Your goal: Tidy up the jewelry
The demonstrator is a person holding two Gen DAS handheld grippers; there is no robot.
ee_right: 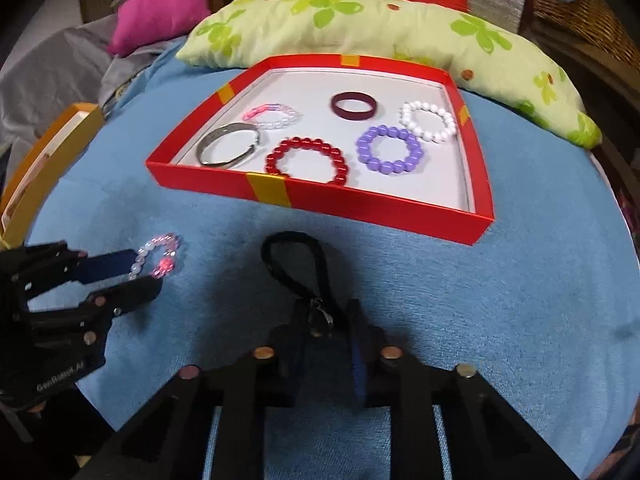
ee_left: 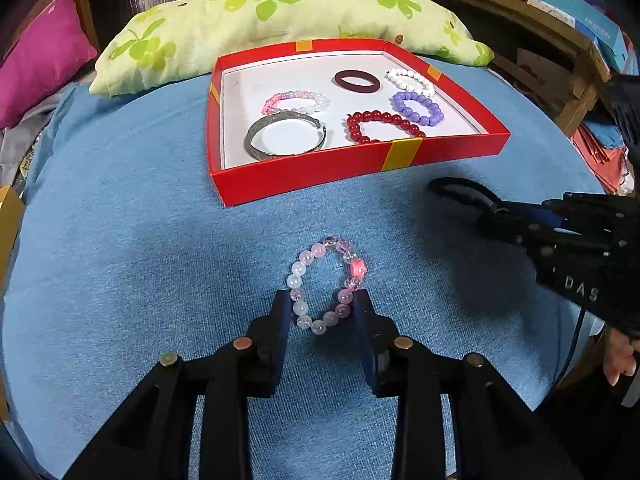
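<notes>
I count six bracelets lying in the red box (ee_left: 360, 168): a dark maroon smooth band (ee_left: 357, 80), a white bead bracelet (ee_left: 410, 81), a purple bead bracelet (ee_left: 418, 108), a glossy red bead bracelet (ee_left: 384, 126), a pink-to-clear bead bracelet (ee_left: 295, 103) and one open grey metal cuff (ee_left: 286, 139). The box is shallow cardboard, white inside, with yellow tape strips on its walls. It sits on a worktop covered by a nubby blue cloth (ee_left: 120, 240).

Two more pieces lie outside the box. A seventh bead bracelet, the pale pink translucent bracelet (ee_left: 326, 284) with one bright pink bead, lies flat on the cloth in front of the box. My left tool (ee_left: 323, 304) stands around its near end, the two flat blue-faced fingers touching beads on either side; the loop looks slightly squeezed, so I read this as a light hold on it. My right tool (ee_right: 325, 316) is drawn in narrow on the black cord loop (ee_right: 294, 258), a thin matte cord with a small metal clasp right at the fingertips; the loop's far end rests on the cloth just short of the box wall.

Behind the box lies one soft green leaf-print pillow (ee_left: 280, 20), and one magenta cushion (ee_left: 40, 60) off to the left.
</notes>
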